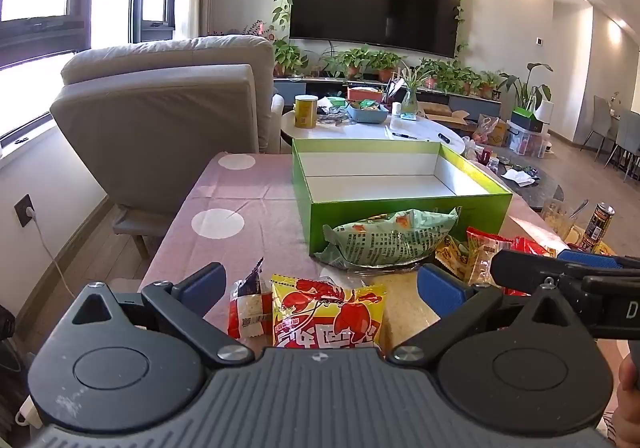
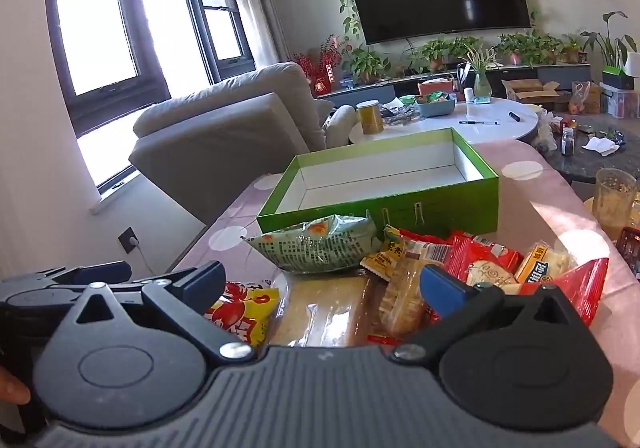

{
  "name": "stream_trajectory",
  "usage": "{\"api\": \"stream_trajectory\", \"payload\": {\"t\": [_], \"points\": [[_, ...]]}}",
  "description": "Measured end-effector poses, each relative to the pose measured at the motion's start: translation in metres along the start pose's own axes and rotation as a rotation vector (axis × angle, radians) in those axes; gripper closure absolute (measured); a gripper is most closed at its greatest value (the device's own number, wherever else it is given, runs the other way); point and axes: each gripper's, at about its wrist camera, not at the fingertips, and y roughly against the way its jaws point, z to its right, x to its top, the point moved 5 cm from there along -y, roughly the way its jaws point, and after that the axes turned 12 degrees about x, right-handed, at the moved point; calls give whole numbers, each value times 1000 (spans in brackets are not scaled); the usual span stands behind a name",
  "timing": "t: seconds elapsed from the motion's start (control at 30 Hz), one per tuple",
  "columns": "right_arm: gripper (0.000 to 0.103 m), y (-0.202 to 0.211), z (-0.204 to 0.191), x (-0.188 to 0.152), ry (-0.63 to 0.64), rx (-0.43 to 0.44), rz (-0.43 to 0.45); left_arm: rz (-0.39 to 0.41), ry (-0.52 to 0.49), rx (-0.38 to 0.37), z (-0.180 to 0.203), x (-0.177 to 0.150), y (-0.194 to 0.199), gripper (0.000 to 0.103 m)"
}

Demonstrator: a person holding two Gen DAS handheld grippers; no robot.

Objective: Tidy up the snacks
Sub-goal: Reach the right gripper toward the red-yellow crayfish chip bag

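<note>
- Green cardboard forms the box (image 1: pixel 404 208) in the left wrist view; it sits open and empty at the far side of the pink dotted surface (image 1: pixel 240 204), probably set there to receive the snacks.
- Just in front of it a pale green bag (image 1: pixel 392 238) leans against its near wall, within short reach of the opening.
- Left gripper (image 1: pixel 320 284) hangs above a yellow crayfish packet (image 1: pixel 328 312) and a small red-and-white packet (image 1: pixel 248 312); its jaws are spread wide with nothing between them, seemingly lined up to take the yellow one.
- Right gripper (image 1: pixel 568 268) shows at the right edge, over the red packets.
- From the right wrist view, the right gripper (image 2: pixel 320 280) has its jaws released and empty too, above a clear-wrapped biscuit pack (image 2: pixel 400 300).
- Red packets (image 2: pixel 480 260) and a yellow one (image 2: pixel 544 260) lie heaped loosely beside the box (image 2: pixel 380 208), so sorting looks barely started.
</note>
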Motion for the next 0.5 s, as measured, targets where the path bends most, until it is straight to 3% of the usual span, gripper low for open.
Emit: {"api": "stream_trajectory", "payload": {"t": [0.5], "points": [[23, 3, 4, 2, -24, 13, 16, 6, 1, 1, -4, -1, 1, 1]]}}
